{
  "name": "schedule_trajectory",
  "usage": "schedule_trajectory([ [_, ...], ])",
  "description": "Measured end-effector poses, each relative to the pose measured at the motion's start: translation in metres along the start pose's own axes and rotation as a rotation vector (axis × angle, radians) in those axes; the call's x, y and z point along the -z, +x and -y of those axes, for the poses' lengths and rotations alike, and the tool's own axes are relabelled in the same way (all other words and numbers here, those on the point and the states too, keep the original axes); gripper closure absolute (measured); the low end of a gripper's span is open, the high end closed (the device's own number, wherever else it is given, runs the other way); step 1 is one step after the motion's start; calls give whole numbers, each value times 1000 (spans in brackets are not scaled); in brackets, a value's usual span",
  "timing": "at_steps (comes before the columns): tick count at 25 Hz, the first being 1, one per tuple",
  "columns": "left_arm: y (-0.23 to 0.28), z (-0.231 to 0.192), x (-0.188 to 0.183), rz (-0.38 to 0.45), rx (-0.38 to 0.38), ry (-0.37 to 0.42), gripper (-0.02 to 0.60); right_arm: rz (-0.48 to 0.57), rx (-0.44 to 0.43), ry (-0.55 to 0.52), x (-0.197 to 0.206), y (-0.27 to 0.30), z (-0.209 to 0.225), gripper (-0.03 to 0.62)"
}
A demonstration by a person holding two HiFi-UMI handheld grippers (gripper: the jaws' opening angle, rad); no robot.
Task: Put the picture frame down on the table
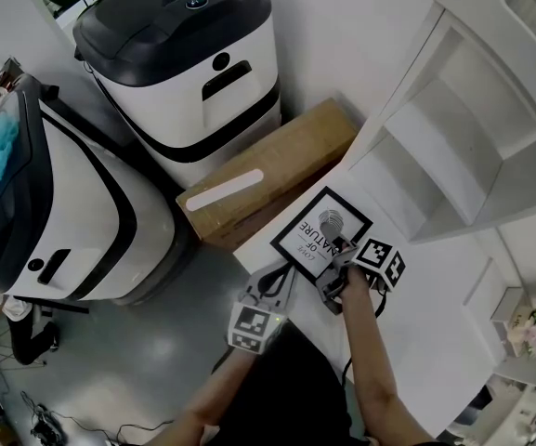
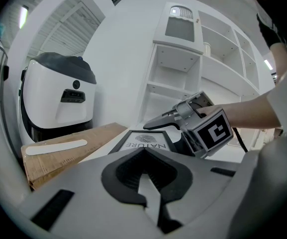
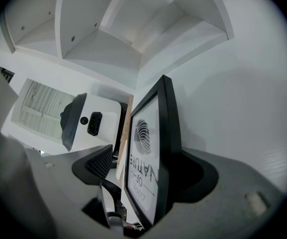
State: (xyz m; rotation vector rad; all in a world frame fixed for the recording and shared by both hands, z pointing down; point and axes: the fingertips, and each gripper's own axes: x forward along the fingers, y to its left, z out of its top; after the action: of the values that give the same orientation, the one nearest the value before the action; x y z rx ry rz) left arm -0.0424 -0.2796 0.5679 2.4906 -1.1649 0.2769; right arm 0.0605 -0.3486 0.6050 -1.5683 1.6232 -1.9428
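1. Looking down at the white desk (image 1: pixel 416 314): the frame (image 1: pixel 321 233) seems to lie face up near the desk's edge. It's a black frame with a fingerprint graphic and "NATURE" on the print. I can't tell whether its near edge is fully down.
2. Right gripper (image 1: pixel 339 260) is released. In the right gripper view its jaws stand wide apart with the frame between them. The left pad (image 3: pixel 94 166) sits clear of the glass, with a visible gap. The other jaw is right up against the frame's back, but nothing is squeezing it.
3. Left gripper (image 1: pixel 277 279) is clenched on nothing. Its jaws meet at the tips in the left gripper view. It sits just beside the frame's near corner, pointing toward it.
4. A cardboard box (image 1: pixel 277 165) with a white strip on top sits on the floor, just past the desk edge by the frame.
5. Two big white-and-black machines (image 1: pixel 189 72) stand behind the box.
6. A white shelf (image 1: pixel 453 147) runs along the desk on the right.
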Motion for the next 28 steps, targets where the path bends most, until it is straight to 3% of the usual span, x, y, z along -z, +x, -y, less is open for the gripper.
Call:
schedule_trajectory([
  [28,1,7,1,2,6,1,571,13,-11,40,-3,-11,9,232],
])
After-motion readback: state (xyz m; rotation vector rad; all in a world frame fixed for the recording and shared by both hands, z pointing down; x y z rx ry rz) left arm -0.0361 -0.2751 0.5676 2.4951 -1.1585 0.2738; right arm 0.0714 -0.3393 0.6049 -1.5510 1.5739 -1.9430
